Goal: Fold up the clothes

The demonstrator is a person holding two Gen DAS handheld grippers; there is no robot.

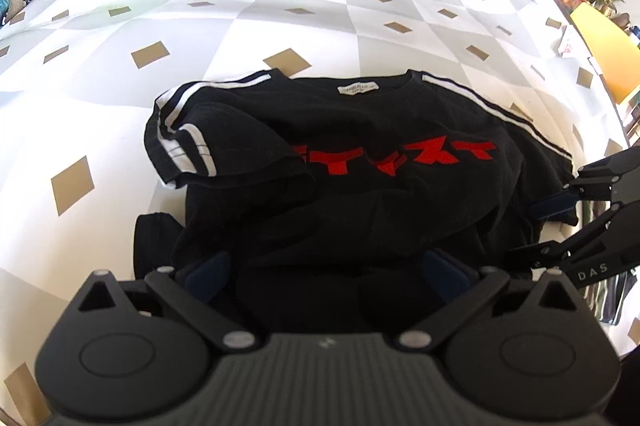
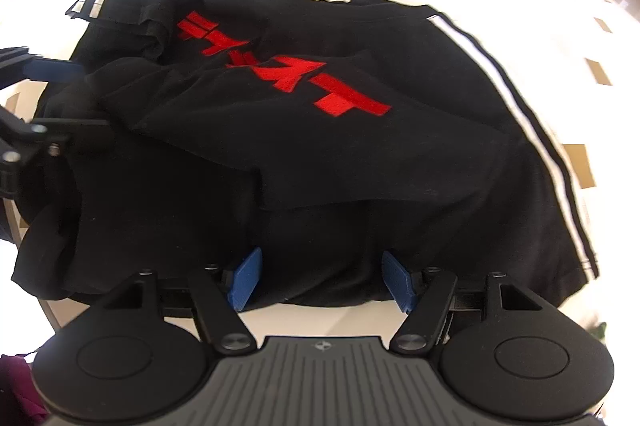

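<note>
The black shirt (image 1: pixel 360 162) lay front up on the checked cloth (image 1: pixel 240 26) covering the table, collar away from me, red print (image 2: pixel 280 66) across the chest. Its left sleeve (image 1: pixel 188 142) was folded in over the body; the bottom hem was bunched toward me. My left tongs (image 1: pixel 332 274) stood spread wide, with the rumpled hem between the blue pads, not pinched. My right tongs (image 2: pixel 322 278) were also released, pads apart at the near edge of the shirt.

Neck label (image 1: pixel 357 87) text too small to read; T-shirt (image 2: pixel 320 130) hem hidden behind fingers (image 2: pixel 247 278).
</note>
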